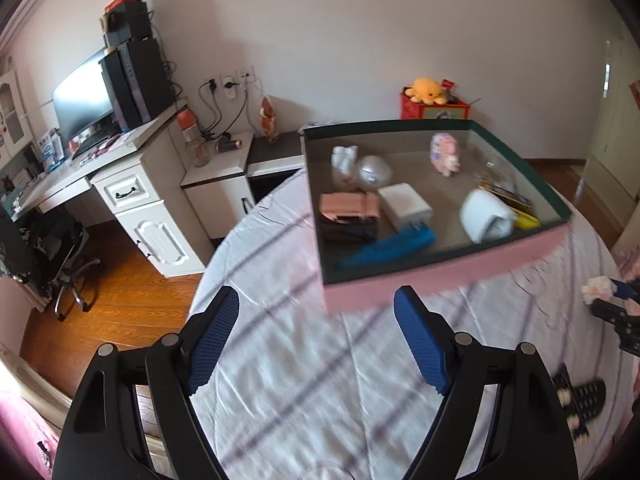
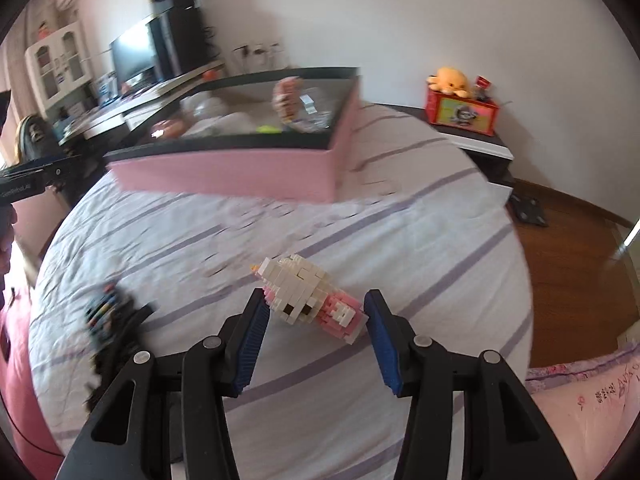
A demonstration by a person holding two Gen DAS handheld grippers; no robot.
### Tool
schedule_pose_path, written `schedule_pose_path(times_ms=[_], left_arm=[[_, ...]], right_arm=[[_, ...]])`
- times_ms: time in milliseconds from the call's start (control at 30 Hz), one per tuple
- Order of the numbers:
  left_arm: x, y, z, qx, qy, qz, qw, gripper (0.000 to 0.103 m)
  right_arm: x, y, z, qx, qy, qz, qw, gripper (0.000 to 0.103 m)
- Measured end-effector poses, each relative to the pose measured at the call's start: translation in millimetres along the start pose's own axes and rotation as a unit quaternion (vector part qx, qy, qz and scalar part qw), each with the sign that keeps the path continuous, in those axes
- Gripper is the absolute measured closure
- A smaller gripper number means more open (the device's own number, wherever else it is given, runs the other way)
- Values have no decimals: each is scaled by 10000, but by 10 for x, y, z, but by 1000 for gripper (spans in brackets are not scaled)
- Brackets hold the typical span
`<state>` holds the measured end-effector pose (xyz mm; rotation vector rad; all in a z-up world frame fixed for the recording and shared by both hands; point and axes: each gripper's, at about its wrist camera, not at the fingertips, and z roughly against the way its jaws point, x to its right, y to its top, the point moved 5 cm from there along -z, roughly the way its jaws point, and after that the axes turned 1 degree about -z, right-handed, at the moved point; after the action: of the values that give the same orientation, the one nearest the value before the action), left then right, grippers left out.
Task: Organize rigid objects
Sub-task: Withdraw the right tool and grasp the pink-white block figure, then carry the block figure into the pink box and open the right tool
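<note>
While the left tongs [image 1: 316,304] hang wide open and empty above the striped bed sheet [image 1: 304,380], the right tongs [image 2: 314,308] sit low over the same bed with their blue pads spread on either side of a brick-built figure [image 2: 308,300]. That figure, white with a pink lower part, lies tilted on the sheet between the two pads; the left pad looks to be at or very near its pink edge, the right pad just beside its other end, and the jaws have not closed on it. In the left wrist view the same figure [image 1: 597,291] shows small at the right edge, next to the dark tips of the right tongs.

Farther up the bed rests a shallow pink box [image 1: 440,280] with a dark rim. Inside it lie a pink brick figure [image 1: 445,154] standing near the far wall, a white rounded thing [image 1: 374,170], a white charger block [image 1: 405,201], a pink case [image 1: 349,205], a blue comb-like piece [image 1: 394,245], a rolled white cloth [image 1: 485,216] and something yellow [image 1: 526,222] at the right wall. Motion blur softens much of this.

A dark remote control [image 1: 588,400] lies on the sheet near the right tongs, seen blurred at the left in the right wrist view. Beyond the bed, a yellow plush octopus [image 2: 450,79] sits on a red box [image 2: 462,114].
</note>
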<state>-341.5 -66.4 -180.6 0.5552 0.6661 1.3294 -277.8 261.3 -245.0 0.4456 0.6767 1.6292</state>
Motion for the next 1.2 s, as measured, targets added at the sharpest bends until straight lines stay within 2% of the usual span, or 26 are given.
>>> schedule_pose_path(times_ms=[167,300,367,433,567,633,733,800,1200], left_arm=[[-83,226,-379,-182,6,79,9998,27],[-64,293,-654,-396,-73,30,9992,46],[-37,294,-752,-485,-101,-29,9988,47],[0,290,-834,-548,-159,-102,9983,55],[54,311,-916,-597,-486,-71,9970,63],[83,323,-933,-611,-507,-145,9967,78],[69,326,-961,-648,-325,-217,9971,90],[48,323,-978,-654,-321,-191,9972,94],[33,314,-983,-644,-358,-178,9971,94]], right_arm=[[215,152,-124,-9,-132,-105,9999,52],[323,281,-230,-1,-210,-123,9997,52],[355,336,-282,-4,-233,-130,9996,52],[370,383,-320,15,-246,-129,9996,52],[359,460,-381,13,-257,-96,9996,52],[342,492,-384,55,-278,-55,9996,53],[322,516,-404,45,-262,-5,9996,53],[321,531,-410,45,-250,-4,9997,53],[286,657,-406,38,-248,110,9996,56]])
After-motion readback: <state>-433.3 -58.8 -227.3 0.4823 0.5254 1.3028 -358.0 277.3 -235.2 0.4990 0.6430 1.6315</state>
